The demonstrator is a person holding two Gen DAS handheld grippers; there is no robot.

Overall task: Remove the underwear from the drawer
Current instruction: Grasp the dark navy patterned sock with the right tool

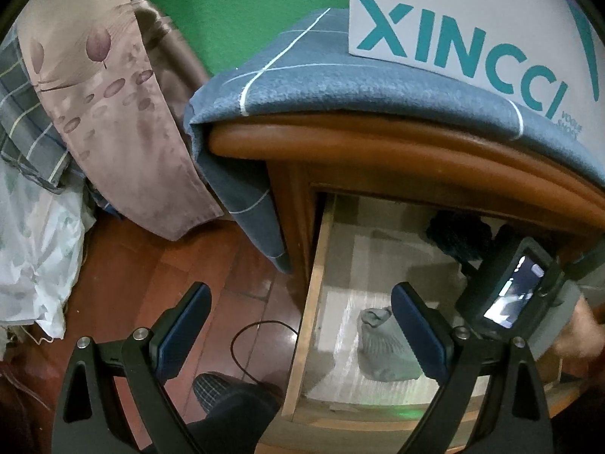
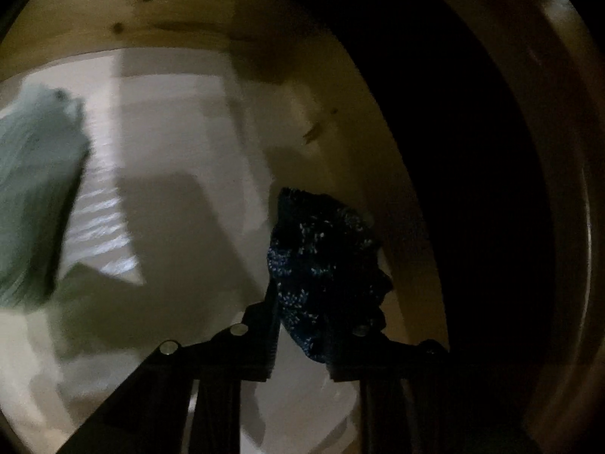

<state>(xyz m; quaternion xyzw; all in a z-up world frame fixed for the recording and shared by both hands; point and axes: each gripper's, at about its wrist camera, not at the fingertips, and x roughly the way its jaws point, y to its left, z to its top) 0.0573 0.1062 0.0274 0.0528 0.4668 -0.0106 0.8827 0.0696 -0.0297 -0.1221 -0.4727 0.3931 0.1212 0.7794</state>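
Dark speckled underwear (image 2: pixel 325 265) at lower centre-right of the right wrist view, bunched between the two fingers of the right gripper (image 2: pixel 302 340), against the right-hand wall of the drawer (image 2: pixel 151 11). Long axis of the bunch running upward and away from the fingertips toward frame centre. Jaws nearly together, pressing on the lower end of the fabric; grip judged secure but shallow, with most of the cloth beyond the pads. Garment apparently resting low in the drawer, not yet clear of it.

Second garment, pale green cloth (image 2: pixel 38 196), at far left of the same view, well apart from the right gripper. Same cloth (image 1: pixel 382 344) in the left wrist view at lower centre, on the pale drawer liner (image 1: pixel 340 257), partly behind the right-hand finger of the left gripper (image 1: pixel 302 325).

Left gripper spread wide, holding nothing, hovering above the drawer's left edge, angled steeply downward. Left gripper nearer to the green cloth; right gripper already on the dark piece.

Right gripper pitched downward, deep under the cabinet top (image 1: pixel 340 151), its camera body (image 1: pixel 510 287) visible at right of the left wrist view. Coming move judged as a withdrawal up and back, clear of the overhanging wooden edge.
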